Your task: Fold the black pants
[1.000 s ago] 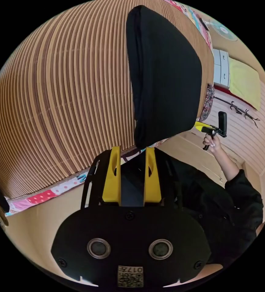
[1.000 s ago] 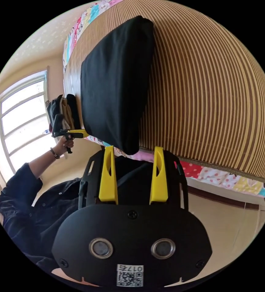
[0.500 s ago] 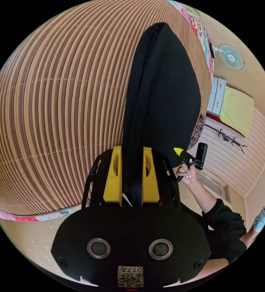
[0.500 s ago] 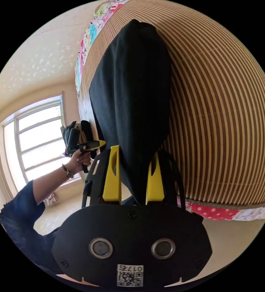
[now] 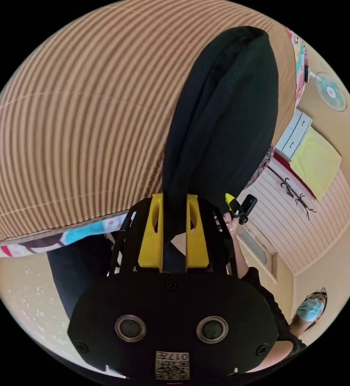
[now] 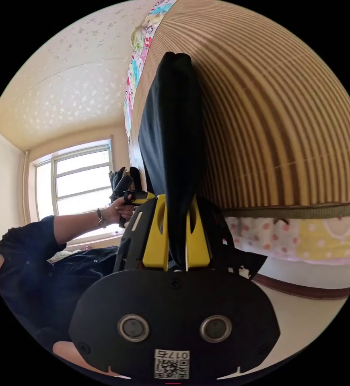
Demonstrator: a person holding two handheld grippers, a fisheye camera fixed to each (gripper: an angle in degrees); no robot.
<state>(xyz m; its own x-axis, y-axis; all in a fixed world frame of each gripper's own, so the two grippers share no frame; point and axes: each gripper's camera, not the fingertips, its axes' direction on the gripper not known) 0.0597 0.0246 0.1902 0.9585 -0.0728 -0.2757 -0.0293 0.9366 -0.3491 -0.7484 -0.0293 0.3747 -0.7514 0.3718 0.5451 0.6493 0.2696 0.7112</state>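
The black pants (image 5: 219,120) are folded into a thick pad and rise off the striped bamboo mat (image 5: 82,120) at the near end. My left gripper (image 5: 173,201) has both yellow jaws pressed on the pad's near corner. In the right gripper view the black pants (image 6: 173,136) show edge-on, a narrow dark slab, and my right gripper (image 6: 178,203) is shut on its near corner. The right gripper (image 5: 236,206) in a hand peeks from behind the cloth in the left gripper view. The left gripper (image 6: 136,197) in the other hand sits beside the cloth in the right gripper view.
The mat covers a bed with a patterned sheet (image 6: 295,241) along its edge. A pile of dark clothes (image 6: 120,181) lies near a window (image 6: 78,185). A drawer unit (image 5: 293,134), a fan (image 5: 330,90) and a masked person (image 5: 309,309) are at the right.
Both grippers went from open near the pad's edge to shut on its near corners, and the near end of the pants has come up off the mat. Both cameras tilted.
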